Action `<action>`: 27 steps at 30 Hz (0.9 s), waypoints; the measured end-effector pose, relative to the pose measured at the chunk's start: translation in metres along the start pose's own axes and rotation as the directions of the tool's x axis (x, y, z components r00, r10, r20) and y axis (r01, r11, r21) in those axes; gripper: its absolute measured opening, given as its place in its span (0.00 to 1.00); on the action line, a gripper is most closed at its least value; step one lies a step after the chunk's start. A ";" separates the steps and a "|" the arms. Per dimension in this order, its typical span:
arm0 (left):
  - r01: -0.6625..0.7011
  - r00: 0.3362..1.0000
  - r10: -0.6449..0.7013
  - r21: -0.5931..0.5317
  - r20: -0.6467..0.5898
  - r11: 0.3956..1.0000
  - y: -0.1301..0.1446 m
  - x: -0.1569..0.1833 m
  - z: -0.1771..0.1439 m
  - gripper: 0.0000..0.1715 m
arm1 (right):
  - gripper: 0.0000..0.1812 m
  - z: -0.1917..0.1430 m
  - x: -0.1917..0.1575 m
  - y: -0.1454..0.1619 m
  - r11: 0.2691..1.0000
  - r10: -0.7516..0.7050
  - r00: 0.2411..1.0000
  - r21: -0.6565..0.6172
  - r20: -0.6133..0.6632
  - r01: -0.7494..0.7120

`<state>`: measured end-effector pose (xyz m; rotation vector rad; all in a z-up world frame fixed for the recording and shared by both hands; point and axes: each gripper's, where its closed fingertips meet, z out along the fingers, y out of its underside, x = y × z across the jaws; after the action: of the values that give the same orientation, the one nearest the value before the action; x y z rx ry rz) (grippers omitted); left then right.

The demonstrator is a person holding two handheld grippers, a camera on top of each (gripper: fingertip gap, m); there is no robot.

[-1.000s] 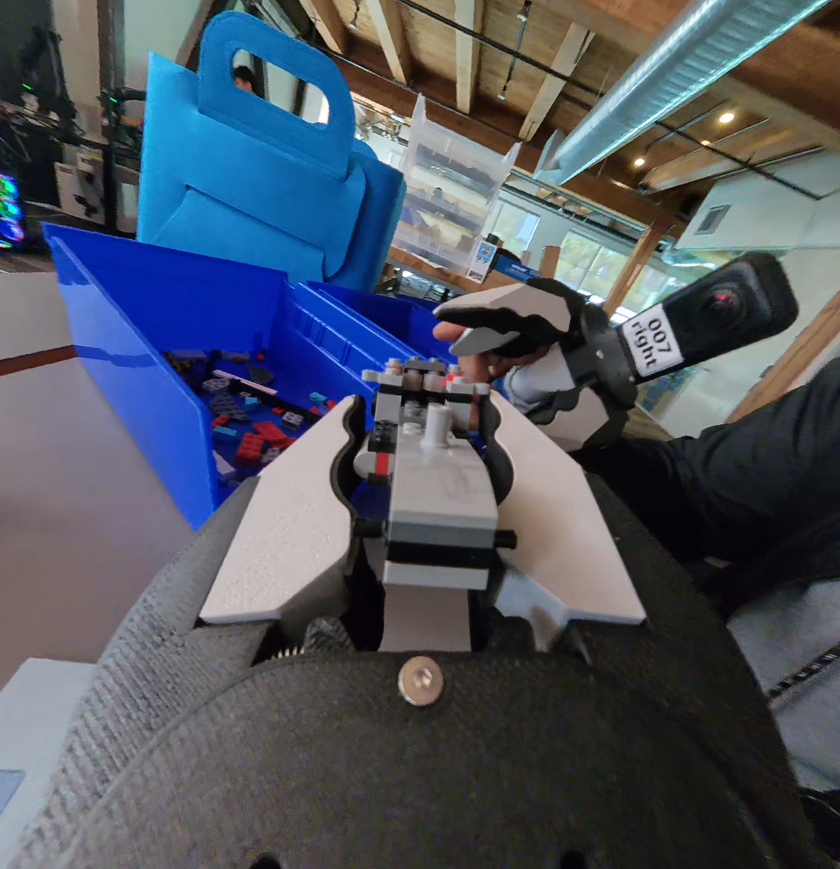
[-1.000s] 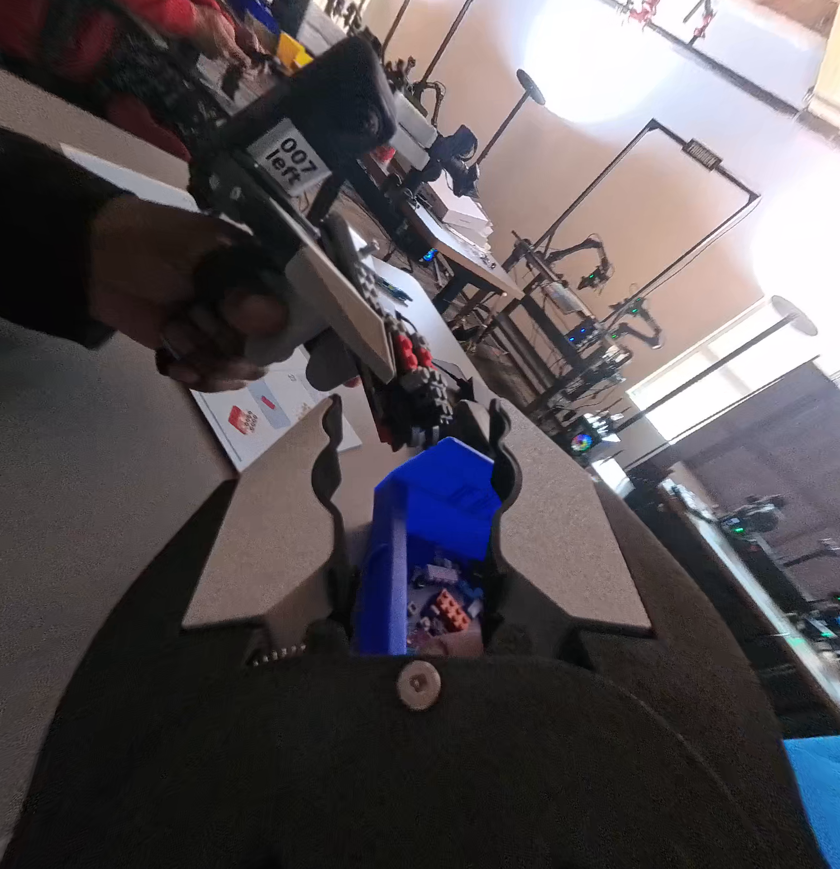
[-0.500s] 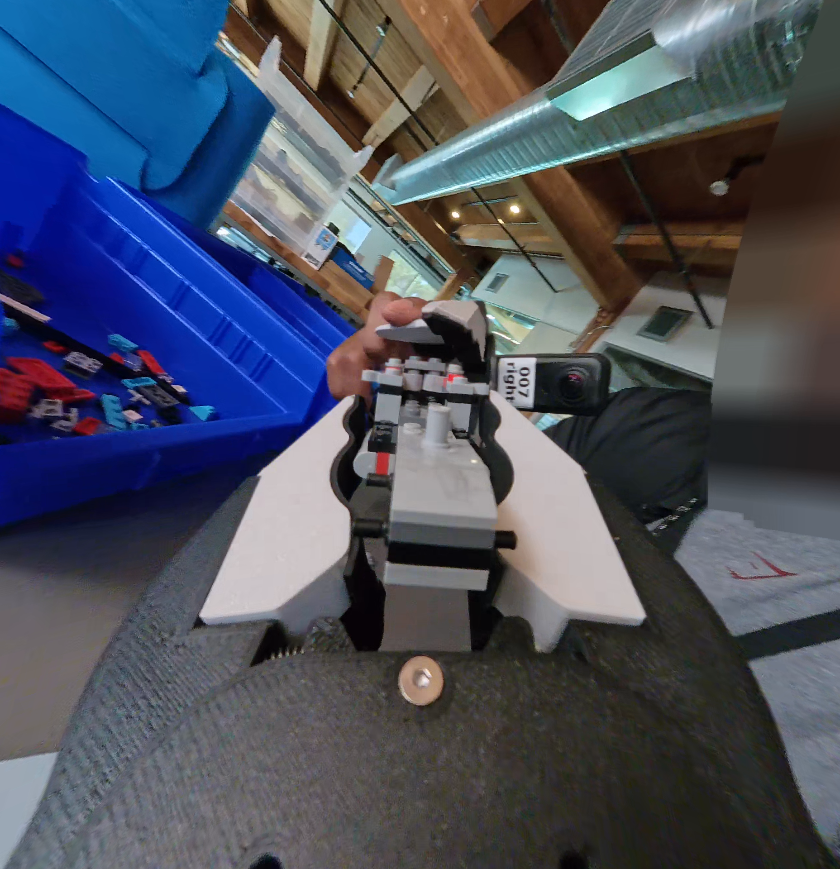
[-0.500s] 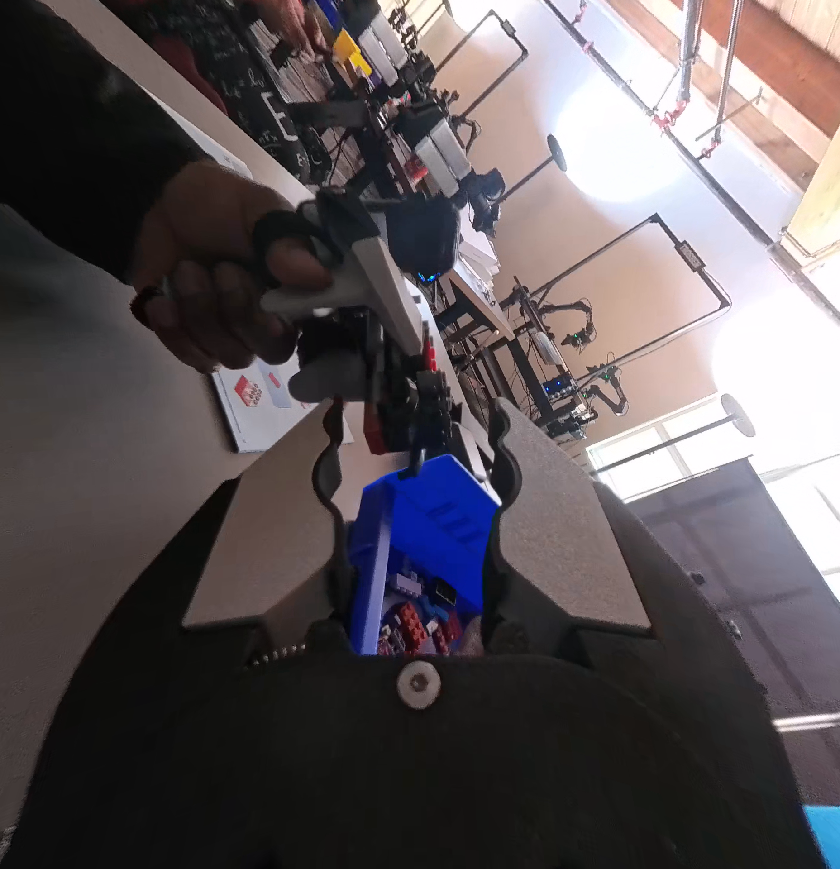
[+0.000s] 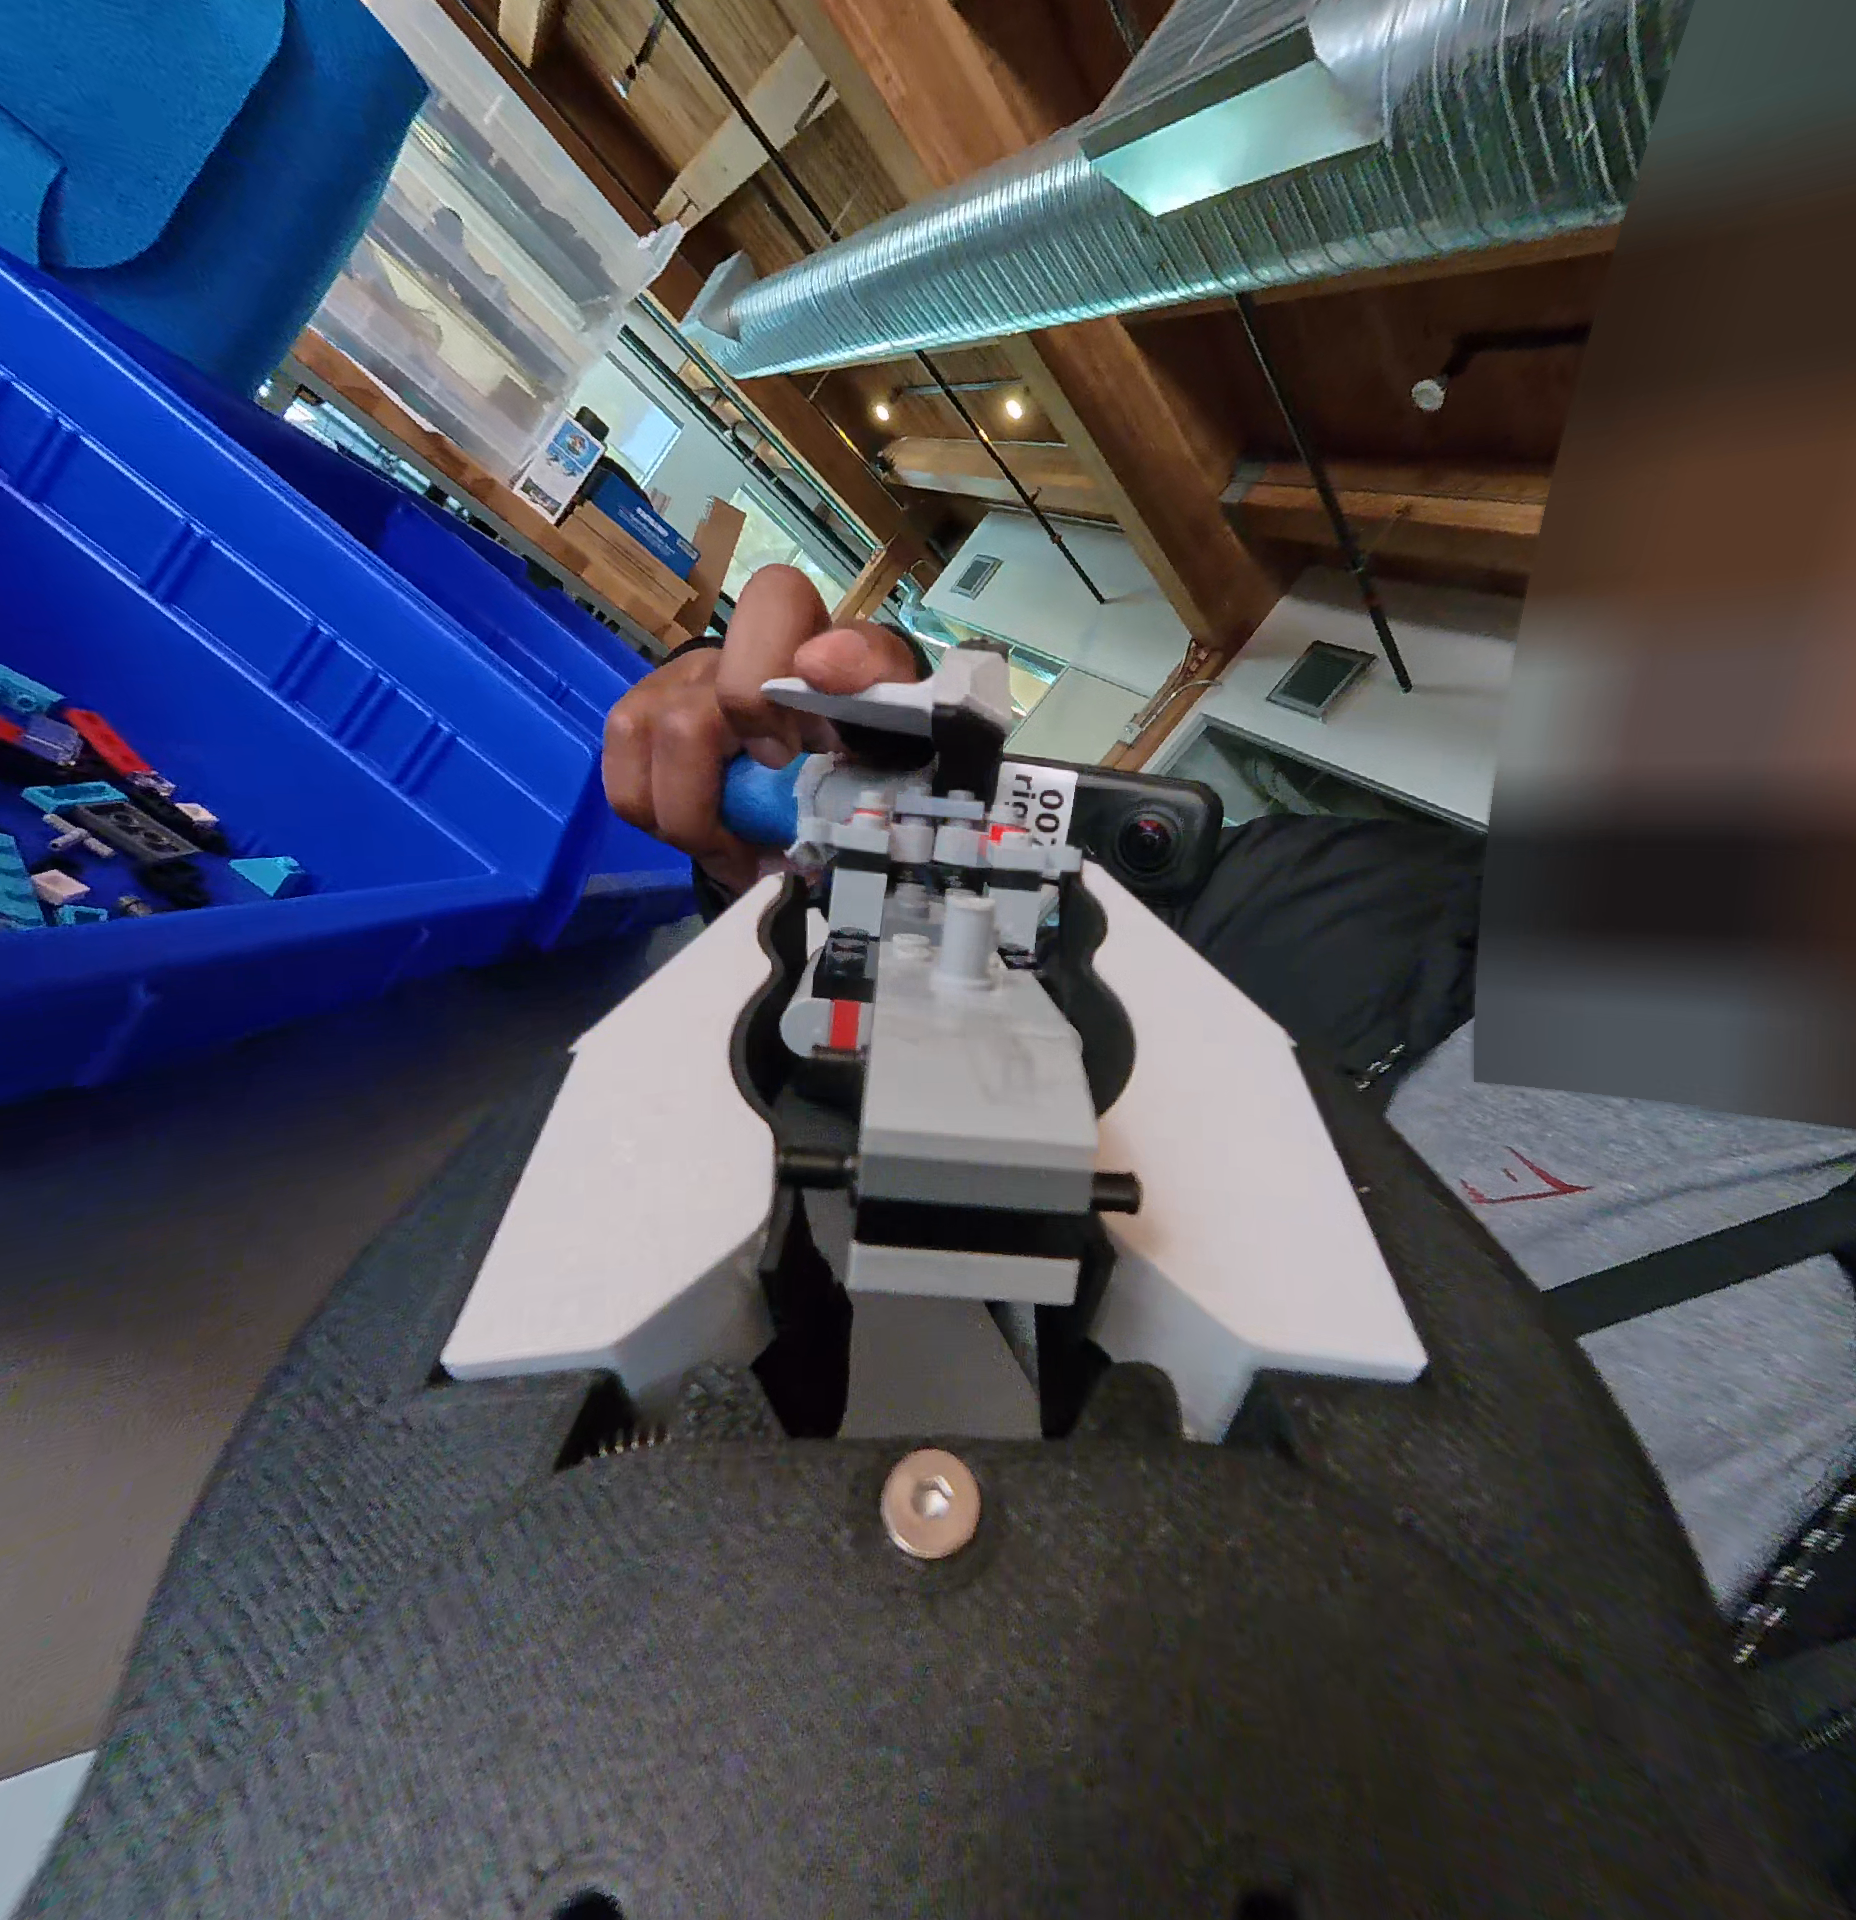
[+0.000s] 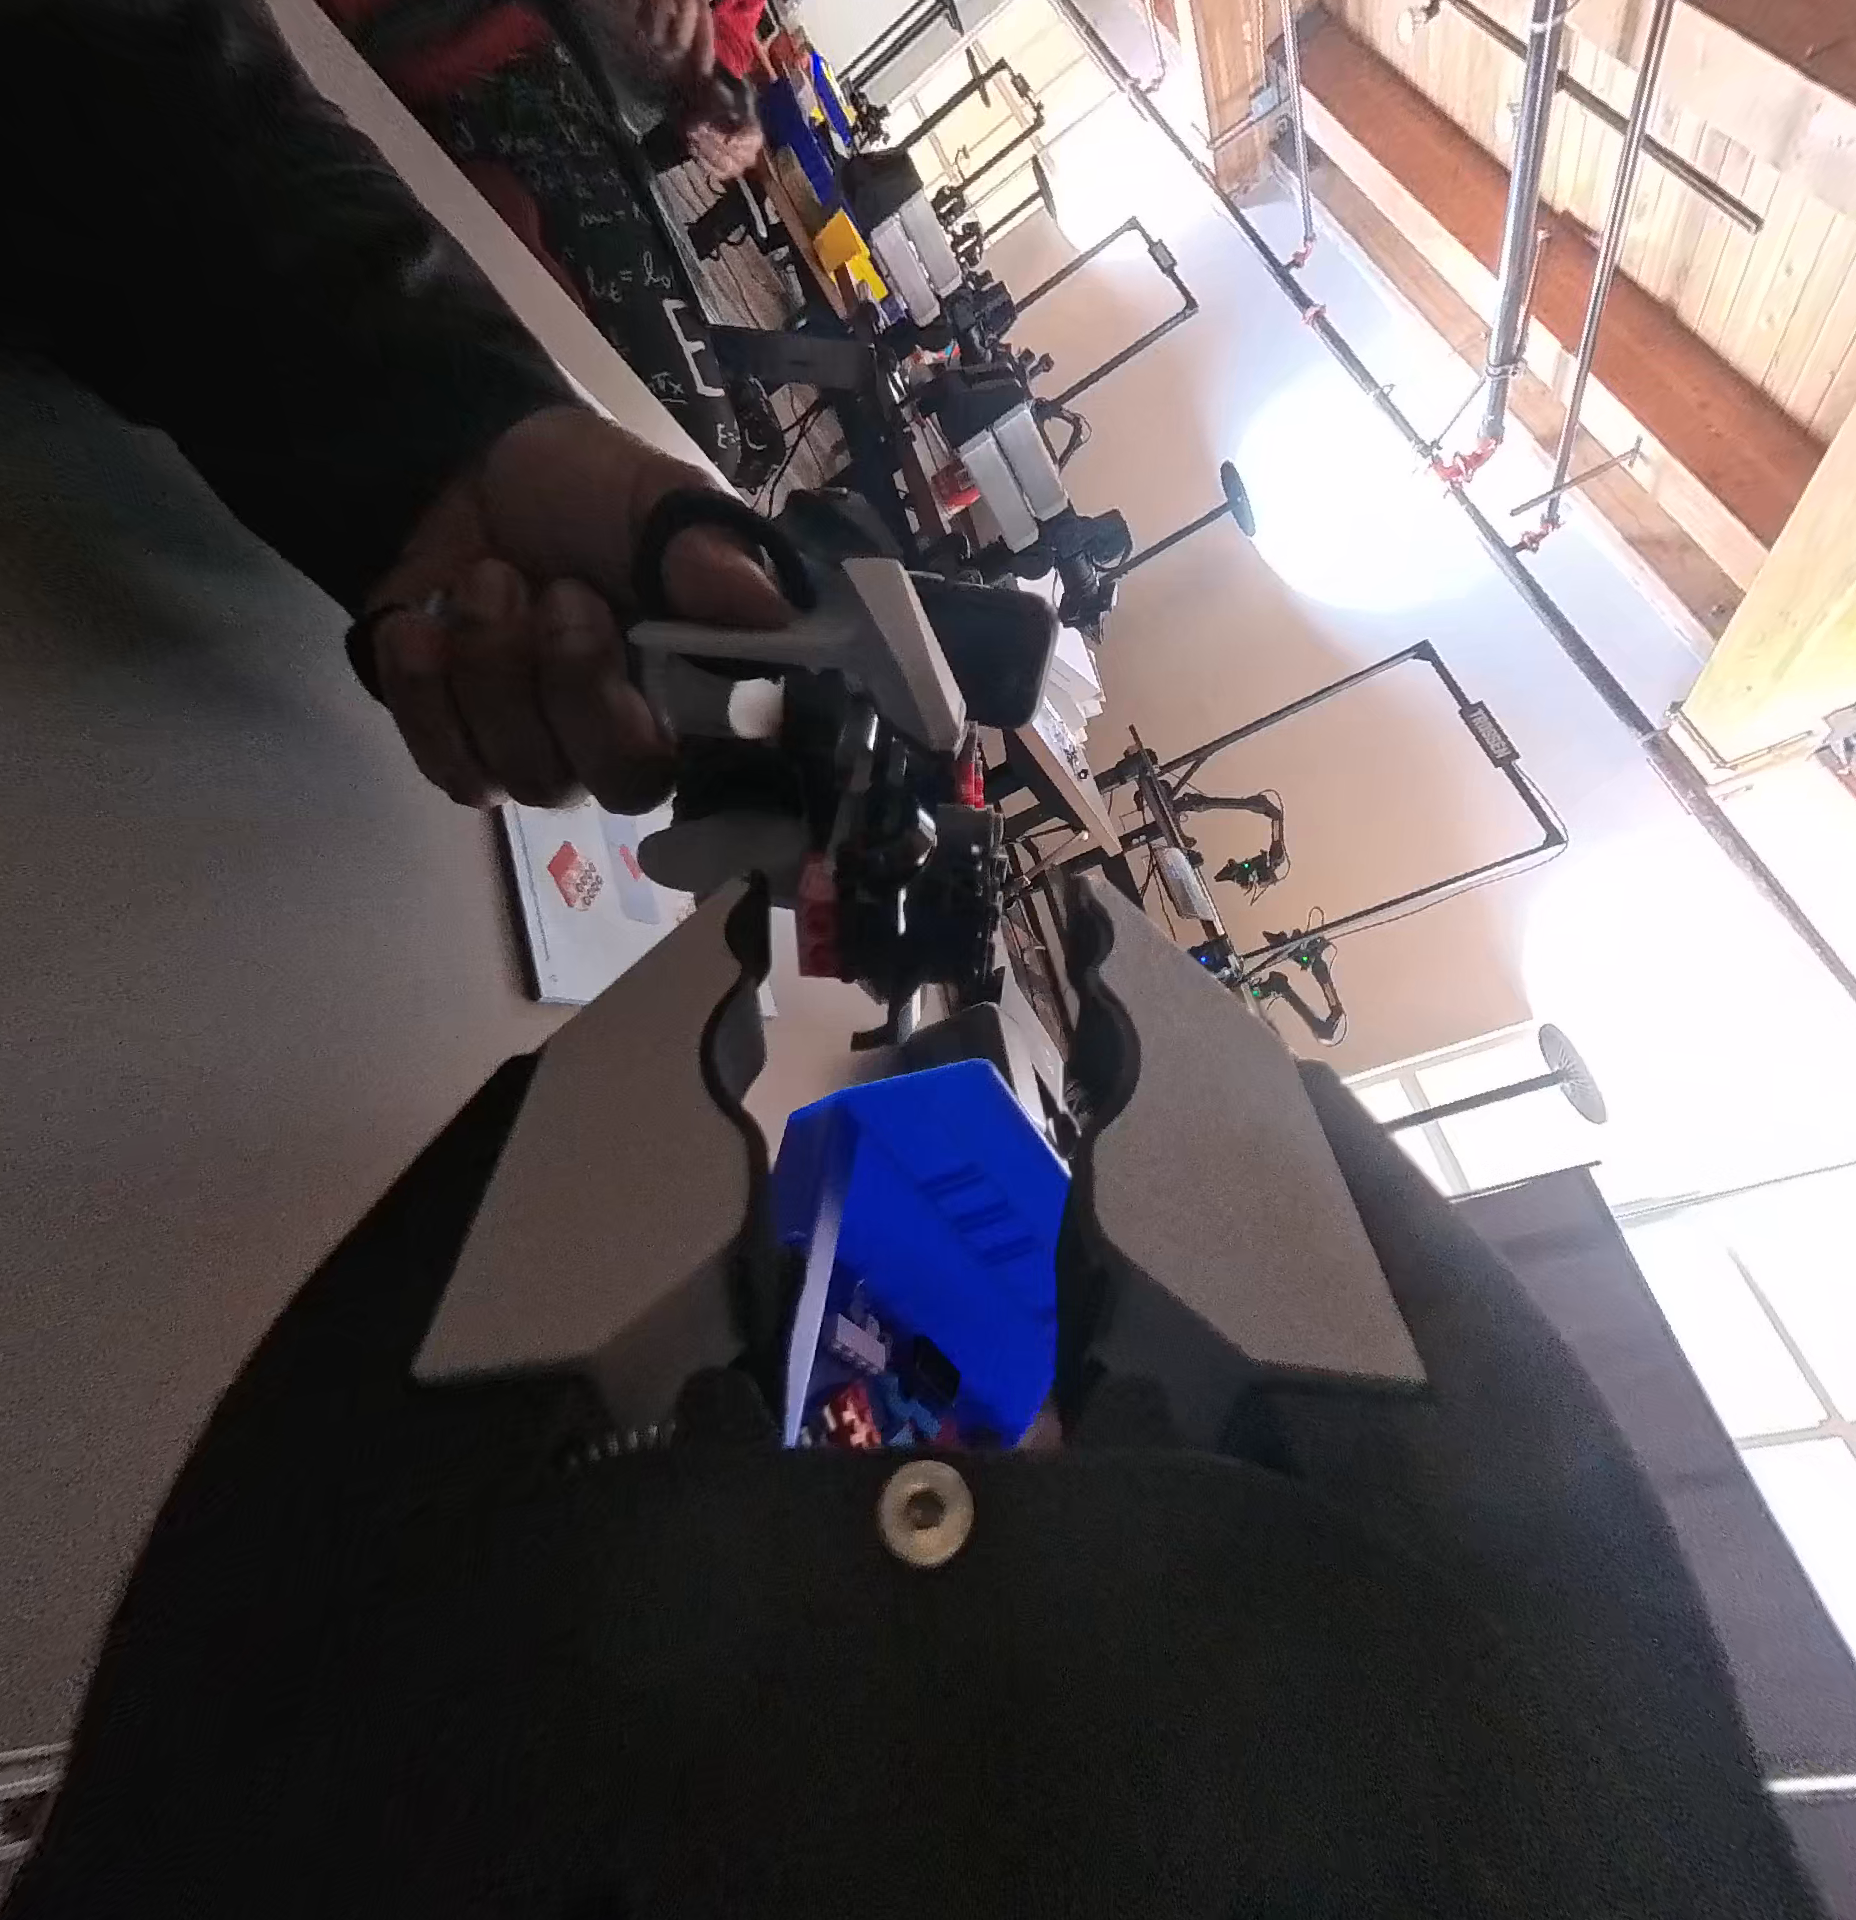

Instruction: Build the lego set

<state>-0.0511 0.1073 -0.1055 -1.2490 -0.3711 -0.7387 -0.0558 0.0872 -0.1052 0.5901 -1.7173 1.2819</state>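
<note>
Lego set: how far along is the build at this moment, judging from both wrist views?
Partly done. A grey, black and red lego assembly of many pieces is already joined and clamped in the left tool. In hand: the open, empty right tool faces that assembly's end. Left: many loose pieces lie in the blue bin, and the instruction booklet lies on the table, so plenty seems to remain.

Left wrist view: camera sits behind its own fingers, tilted upward, close on the lego model [image 5: 955, 1039] at frame centre; ceiling fills the upper frame, the blue bin [image 5: 280, 665] the left edge. Right wrist view: rolled strongly sideways, looking along its fingers across the table [image 6: 176, 935]. Shared: the model [image 6: 903, 883], the bin [image 6: 934, 1195], and each opposite gripper, close ahead.
</note>
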 end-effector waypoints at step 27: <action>0.000 1.000 0.001 -0.025 0.031 1.000 0.002 -0.001 0.002 0.29 | 0.23 -0.001 -0.005 -0.001 0.999 -0.035 0.999 0.014 0.018 0.035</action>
<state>-0.0502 0.1102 -0.1070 -1.2855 -0.3873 -0.7262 -0.0529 0.0869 -0.1089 0.6387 -1.7071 1.2684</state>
